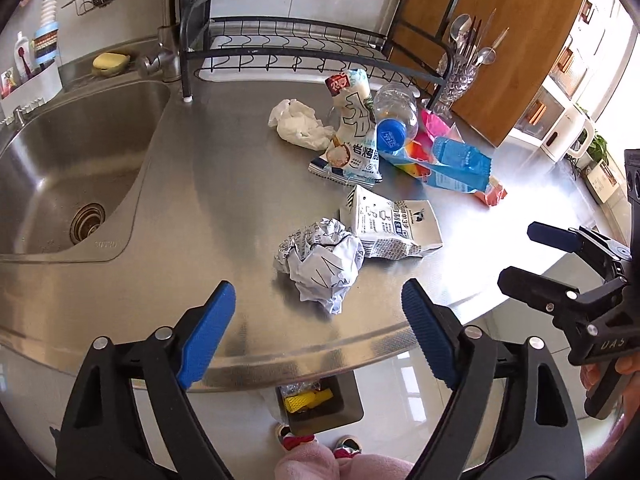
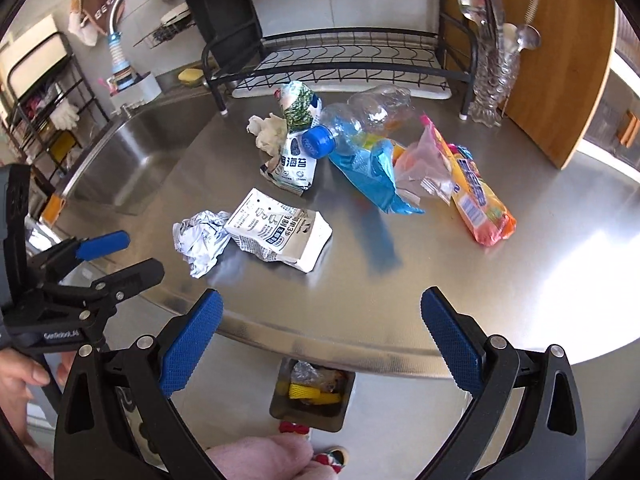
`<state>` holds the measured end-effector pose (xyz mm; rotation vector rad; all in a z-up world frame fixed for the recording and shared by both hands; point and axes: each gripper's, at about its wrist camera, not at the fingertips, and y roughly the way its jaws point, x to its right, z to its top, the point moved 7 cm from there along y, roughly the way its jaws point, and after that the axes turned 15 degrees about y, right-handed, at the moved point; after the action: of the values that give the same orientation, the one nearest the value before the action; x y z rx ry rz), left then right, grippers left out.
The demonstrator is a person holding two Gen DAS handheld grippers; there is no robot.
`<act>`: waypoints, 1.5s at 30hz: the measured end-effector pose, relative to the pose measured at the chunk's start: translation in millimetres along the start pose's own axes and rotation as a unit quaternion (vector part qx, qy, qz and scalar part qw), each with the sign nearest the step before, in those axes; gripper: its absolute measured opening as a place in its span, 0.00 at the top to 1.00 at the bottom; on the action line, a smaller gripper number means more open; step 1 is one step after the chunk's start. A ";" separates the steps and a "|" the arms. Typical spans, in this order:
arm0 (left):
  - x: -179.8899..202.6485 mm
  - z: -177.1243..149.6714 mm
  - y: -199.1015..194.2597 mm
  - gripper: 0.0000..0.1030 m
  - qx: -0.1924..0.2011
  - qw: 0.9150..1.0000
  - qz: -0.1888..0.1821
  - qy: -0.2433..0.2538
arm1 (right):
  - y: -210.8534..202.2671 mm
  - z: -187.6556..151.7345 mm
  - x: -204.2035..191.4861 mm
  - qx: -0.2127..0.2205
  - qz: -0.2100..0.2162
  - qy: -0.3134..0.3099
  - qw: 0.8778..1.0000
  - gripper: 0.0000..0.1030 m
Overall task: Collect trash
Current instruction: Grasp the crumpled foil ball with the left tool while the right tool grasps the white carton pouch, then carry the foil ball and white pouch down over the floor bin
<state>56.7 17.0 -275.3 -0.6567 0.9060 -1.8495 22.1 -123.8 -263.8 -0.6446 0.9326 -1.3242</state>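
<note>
Looking along the left gripper (image 1: 318,330), its blue pads stand wide apart with nothing between them, above the near edge of the steel counter (image 1: 224,184). A crumpled paper ball (image 1: 320,260) lies just beyond the fingertips, touching a white pouch (image 1: 394,228). Farther back, a plastic bottle (image 1: 394,114) rests on a heap of wrappers beside a white tissue (image 1: 298,122). A bin (image 1: 318,402) with yellow waste sits on the floor below the counter edge. The right gripper (image 1: 532,254) appears at the right, jaws parted.

From the right wrist view, the right gripper (image 2: 322,330) is equally open and empty. An orange snack packet (image 2: 478,196) lies right of the bottle (image 2: 360,124). The sink (image 2: 132,164) is at left.
</note>
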 end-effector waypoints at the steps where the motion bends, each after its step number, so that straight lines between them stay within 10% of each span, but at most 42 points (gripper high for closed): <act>1: -1.2 1.3 6.3 0.26 -0.005 1.000 -0.001 0.002 | 4.6 0.9 -0.4 0.002 0.001 -0.008 1.000 0.03; 13: -34.9 10.0 45.7 0.56 -0.038 0.999 0.002 -0.008 | 61.9 12.1 -25.7 -0.006 -0.020 -0.114 0.993 0.05; 21: -53.0 18.3 52.1 0.59 -0.033 0.999 0.003 -0.013 | 93.6 24.2 -48.3 -0.031 0.008 -0.145 0.989 0.06; 33: -57.5 16.1 40.7 0.61 -0.021 0.999 0.015 -0.031 | 94.3 6.3 -63.2 -0.053 0.035 -0.145 0.987 0.50; 45: -8.2 -8.3 -9.9 0.61 0.006 0.999 0.026 -0.021 | 29.4 -23.9 -51.1 -0.021 0.049 -0.115 0.992 0.50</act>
<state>48.8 29.8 -272.5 -0.6572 0.8765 -1.7858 17.4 -66.3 -290.4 -0.7564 0.7948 -1.1188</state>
